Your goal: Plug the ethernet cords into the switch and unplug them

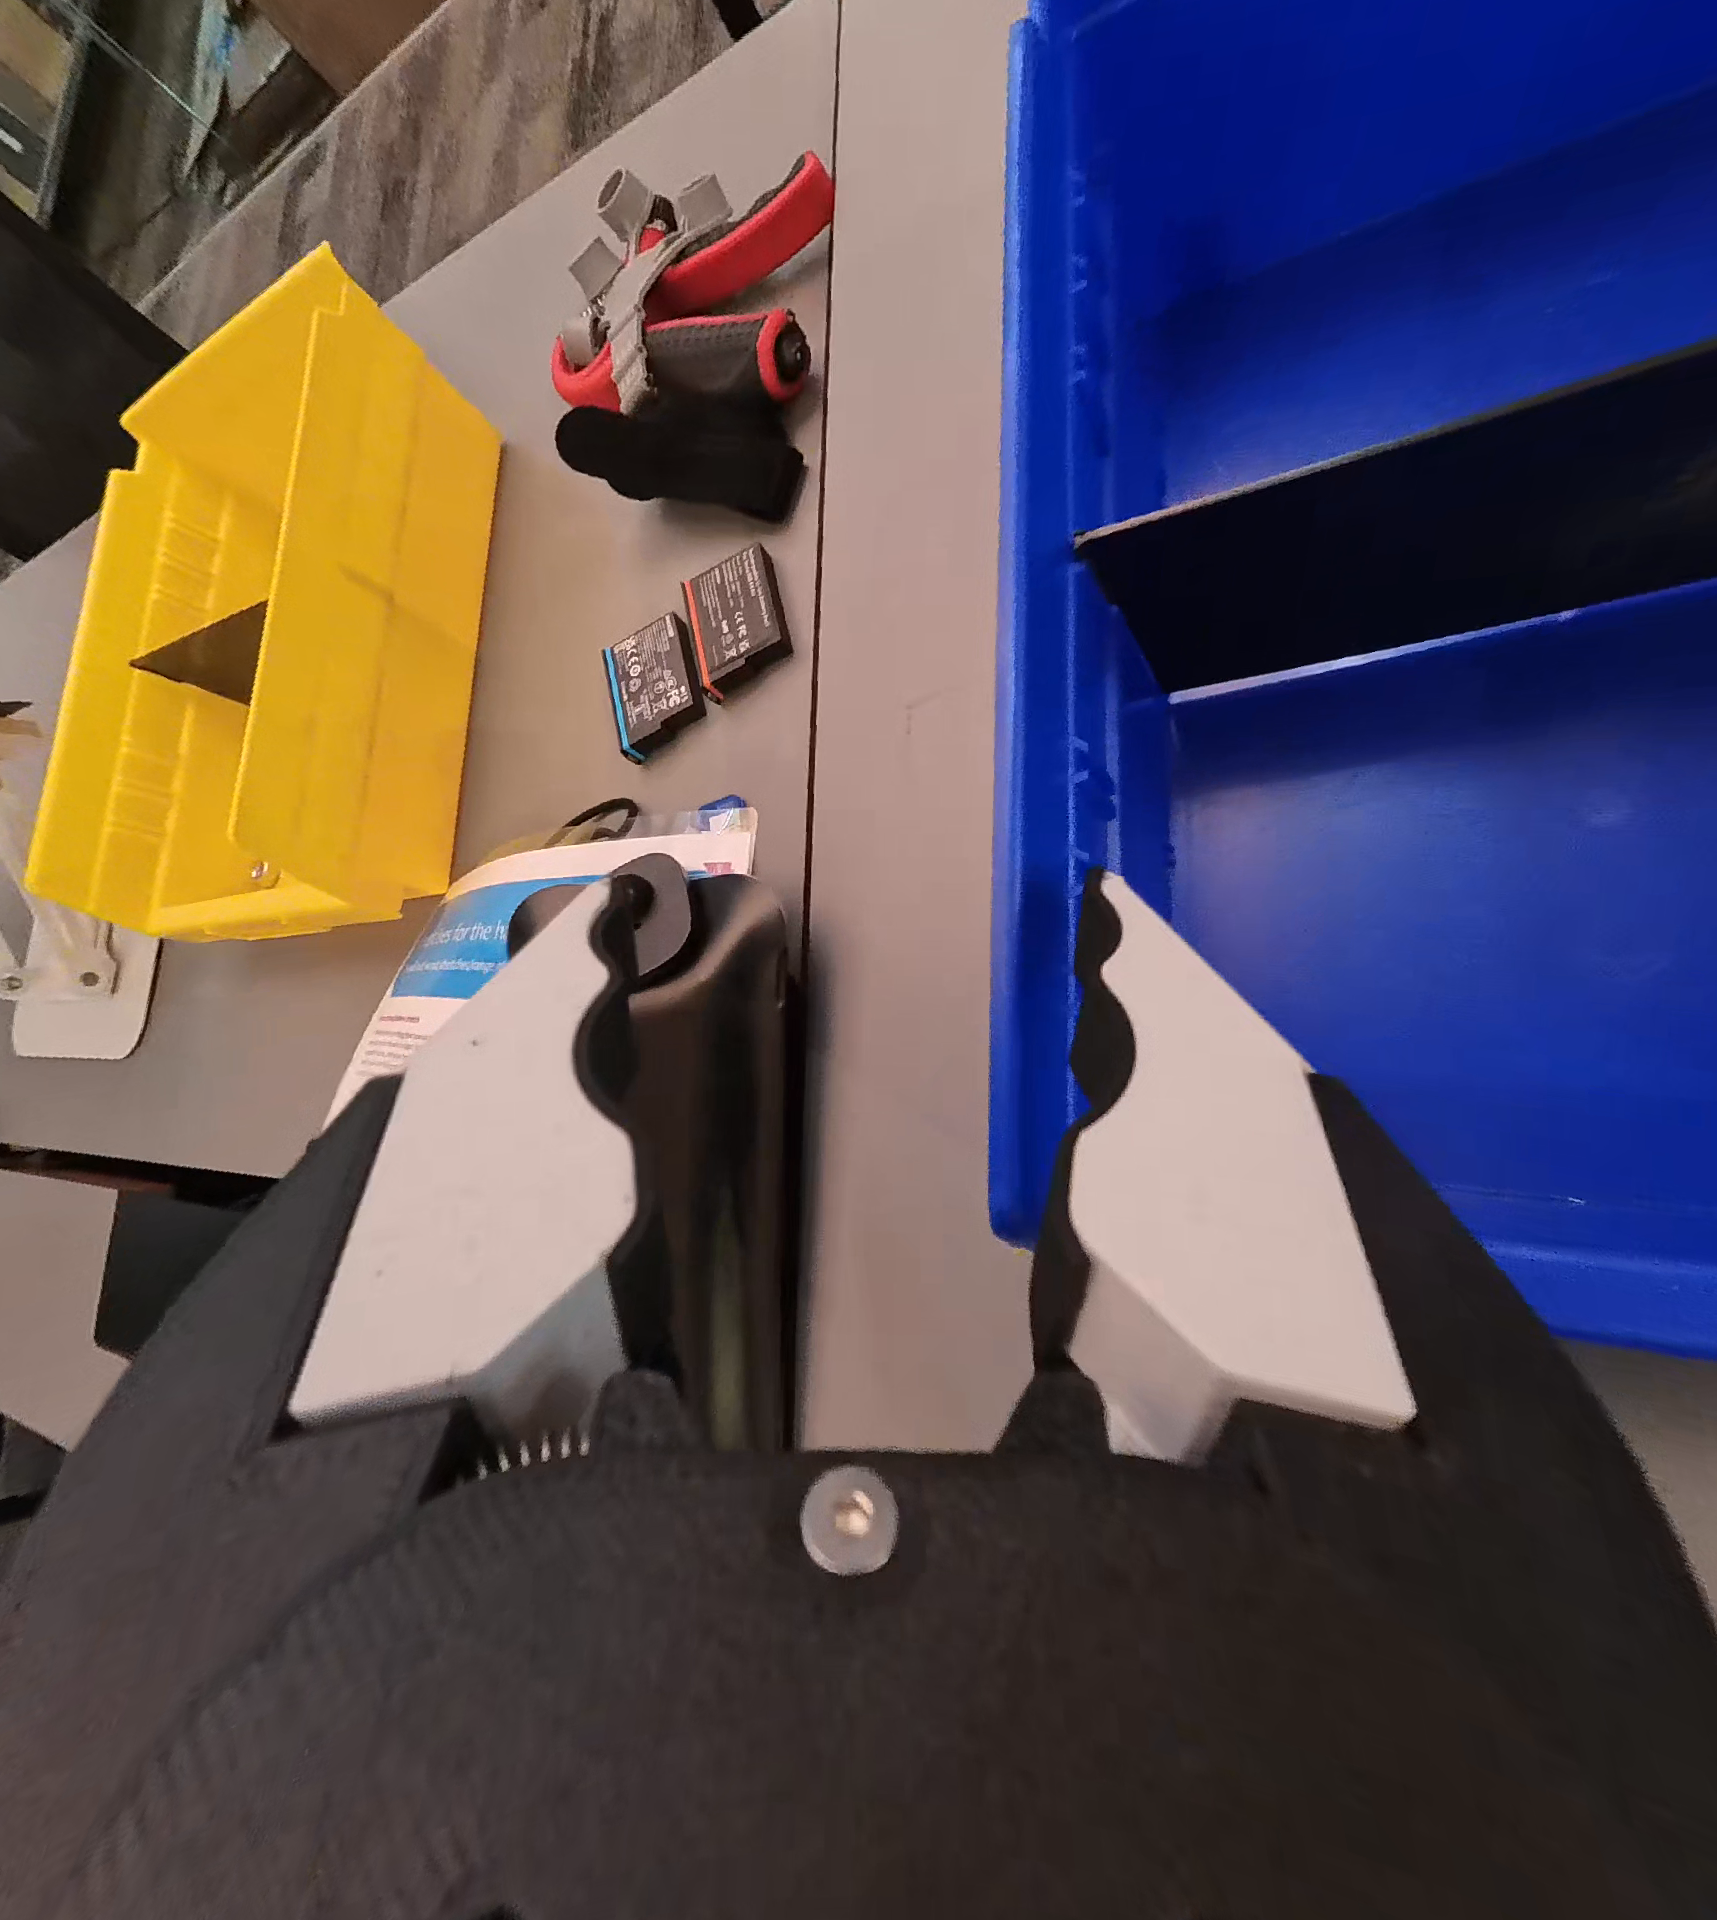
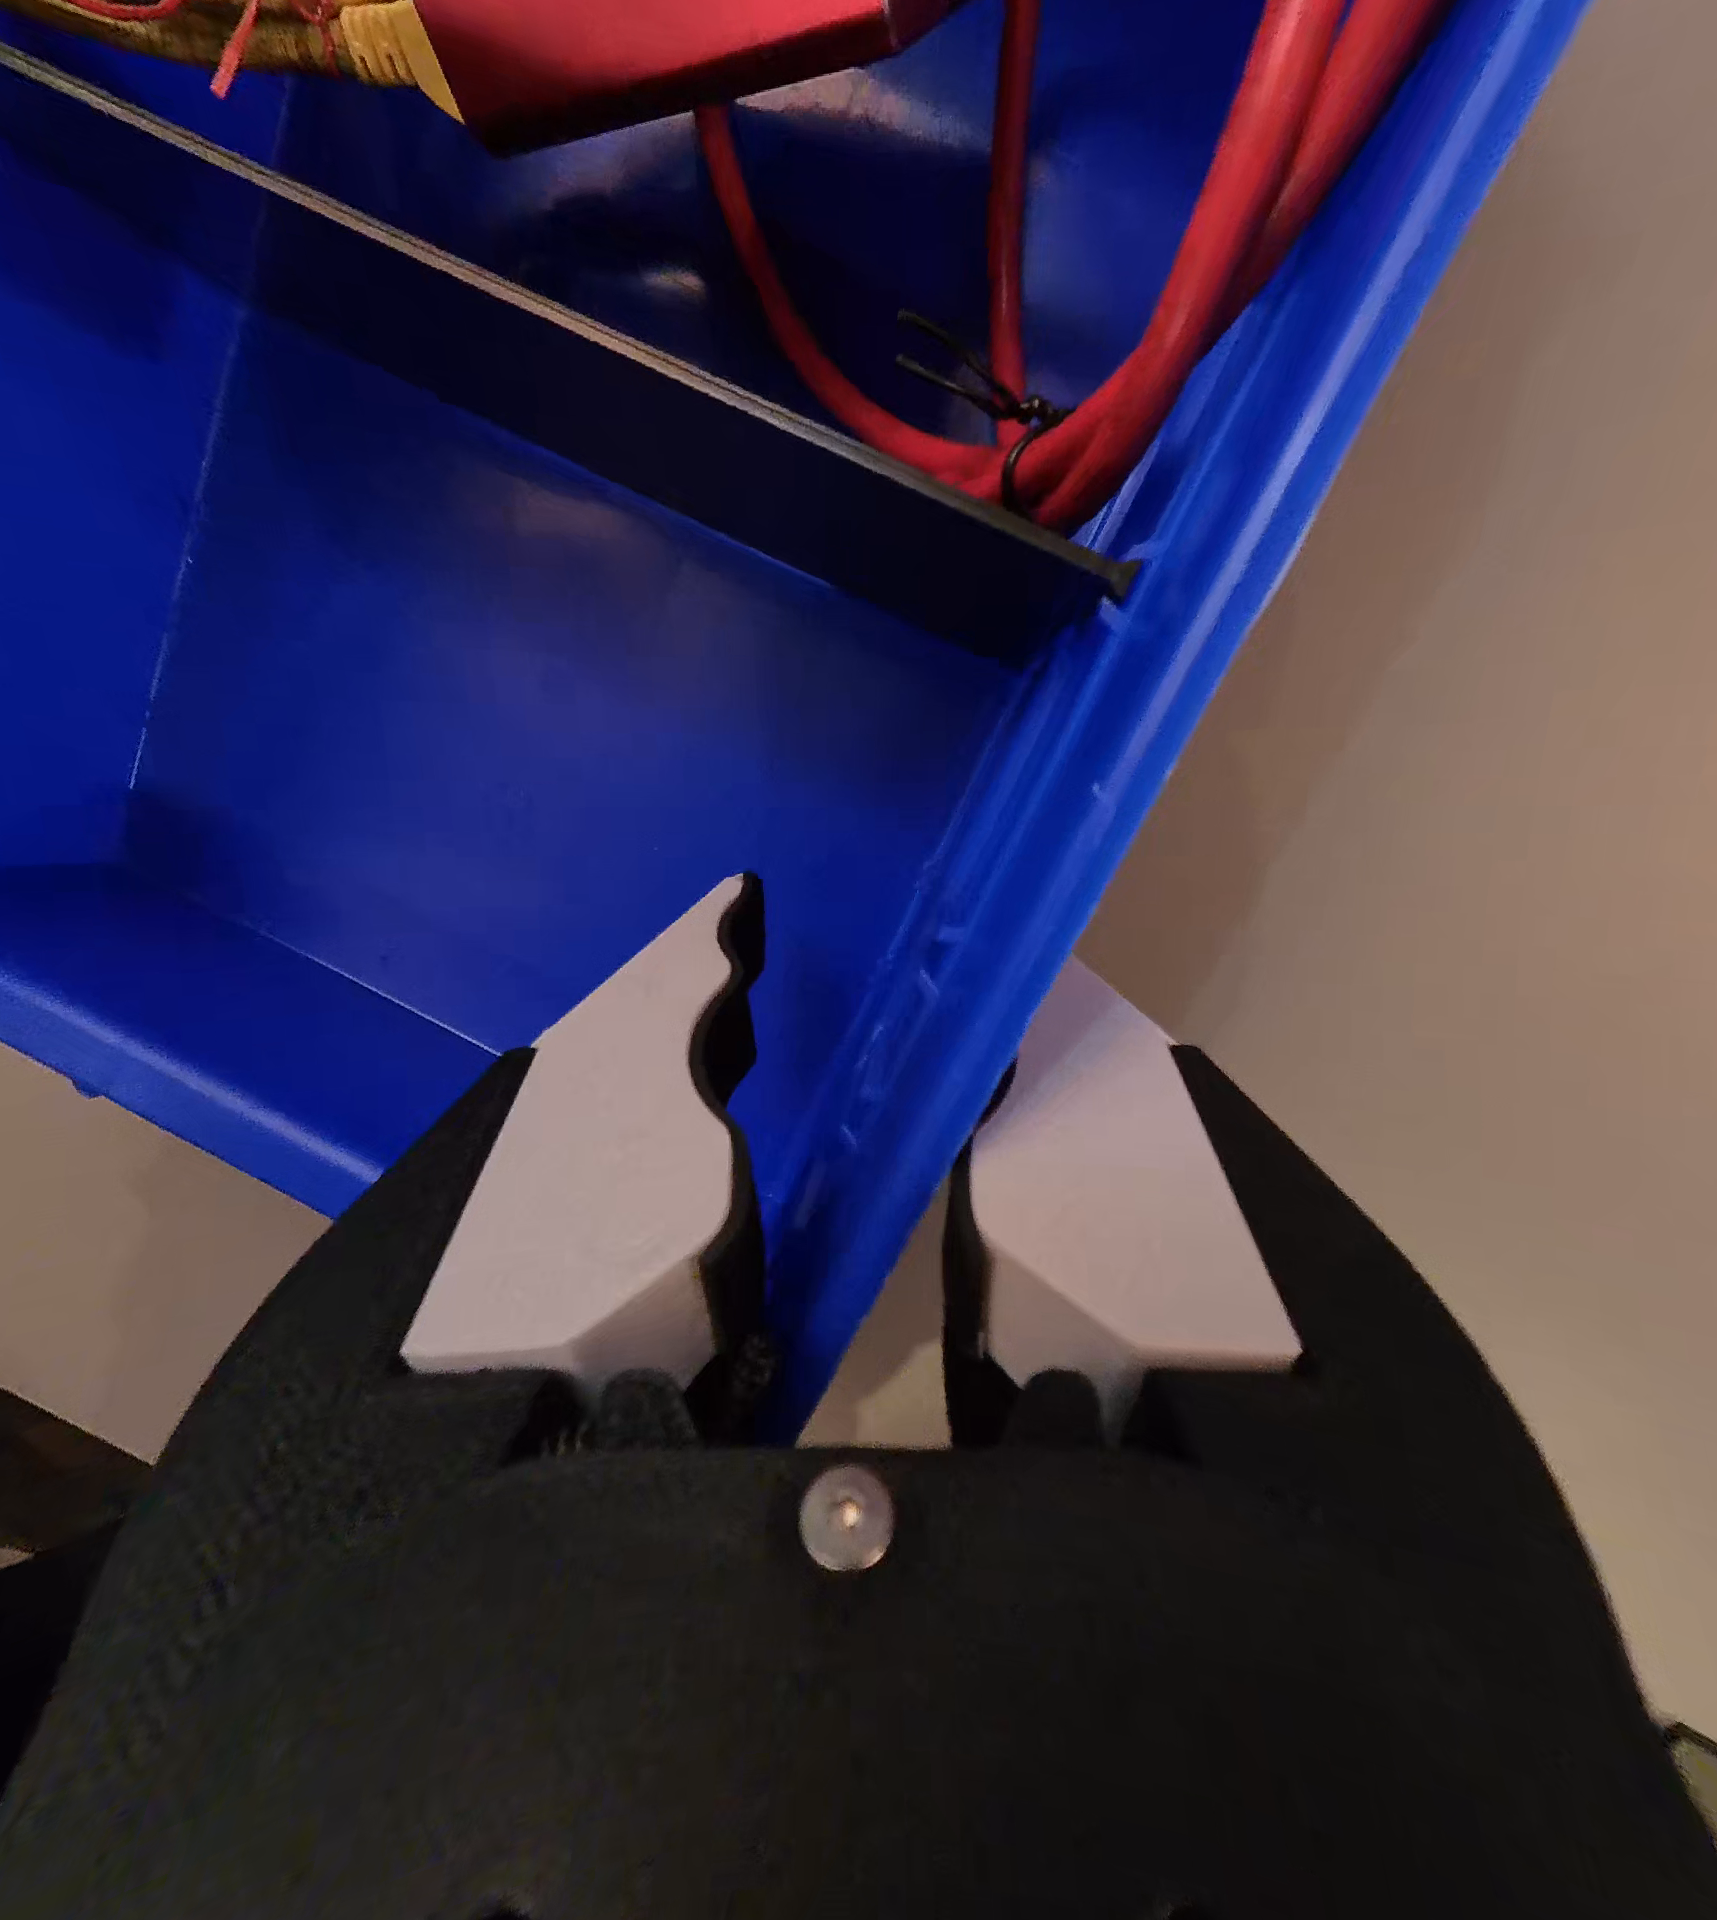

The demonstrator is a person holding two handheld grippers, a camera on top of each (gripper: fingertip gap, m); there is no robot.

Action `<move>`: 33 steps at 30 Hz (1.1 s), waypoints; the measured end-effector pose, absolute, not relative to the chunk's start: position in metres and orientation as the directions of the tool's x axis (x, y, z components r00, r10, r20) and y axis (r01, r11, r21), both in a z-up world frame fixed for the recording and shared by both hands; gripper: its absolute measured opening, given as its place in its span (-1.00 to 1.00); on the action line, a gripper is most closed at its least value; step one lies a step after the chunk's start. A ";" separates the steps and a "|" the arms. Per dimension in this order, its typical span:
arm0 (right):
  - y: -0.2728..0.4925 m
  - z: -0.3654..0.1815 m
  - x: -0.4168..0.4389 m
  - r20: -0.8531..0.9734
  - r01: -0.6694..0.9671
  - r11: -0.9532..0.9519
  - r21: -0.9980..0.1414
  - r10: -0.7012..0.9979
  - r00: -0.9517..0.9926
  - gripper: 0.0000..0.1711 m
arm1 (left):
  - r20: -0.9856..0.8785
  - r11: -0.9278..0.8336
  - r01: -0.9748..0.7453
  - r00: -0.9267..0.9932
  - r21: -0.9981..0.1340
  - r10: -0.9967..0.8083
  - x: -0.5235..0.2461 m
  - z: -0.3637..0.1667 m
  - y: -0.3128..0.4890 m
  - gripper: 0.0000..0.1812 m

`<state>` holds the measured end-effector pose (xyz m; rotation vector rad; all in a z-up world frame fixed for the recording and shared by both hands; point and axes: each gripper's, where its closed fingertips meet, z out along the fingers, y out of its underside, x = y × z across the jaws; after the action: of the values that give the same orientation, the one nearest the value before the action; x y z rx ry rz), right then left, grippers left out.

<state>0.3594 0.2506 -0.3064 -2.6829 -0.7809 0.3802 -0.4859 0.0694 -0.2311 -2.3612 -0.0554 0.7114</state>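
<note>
Left gripper (image 1: 859, 904) jaws spread wide, empty, over grey table (image 1: 906, 727) beside blue bin (image 1: 1030, 623). Right gripper (image 2: 895, 935) jaws straddle the bin's side wall, clamped on it. Red ethernet cords (image 2: 1124, 416) coiled in far compartment behind black divider (image 2: 625, 343).

Grey table (image 1: 895, 935), patterned grey carpet (image 1: 438, 135), glass panel (image 1: 33, 94)
</note>
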 end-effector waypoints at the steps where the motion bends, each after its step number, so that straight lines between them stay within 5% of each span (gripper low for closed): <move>1: 0.251 -0.307 0.358 -0.164 0.467 -0.802 -0.373 0.552 0.818 -0.62 | -0.479 -0.781 -0.141 0.850 -0.608 0.220 -0.487 -0.232 0.069 -0.10; 17: 0.251 -0.308 0.353 -0.218 0.427 -0.819 -0.382 0.530 0.820 -0.59 | -0.482 -0.795 -0.158 0.857 -0.585 0.184 -0.483 -0.251 0.081 -0.11; 25: 0.252 -0.316 0.351 -0.253 0.409 -0.834 -0.370 0.514 0.819 -0.42 | -0.473 -0.806 -0.153 0.864 -0.572 0.172 -0.481 -0.260 0.085 -0.13; 33: 0.244 -0.315 0.328 -0.291 0.427 -0.821 -0.378 0.543 0.788 -0.40 | -0.220 -0.793 -0.016 0.964 -0.610 0.150 -0.462 -0.291 0.095 -0.63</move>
<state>0.3284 0.2436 -0.3147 -2.6862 -0.7472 0.5657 -0.4623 0.0954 -0.2907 -2.4648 -0.0941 0.3403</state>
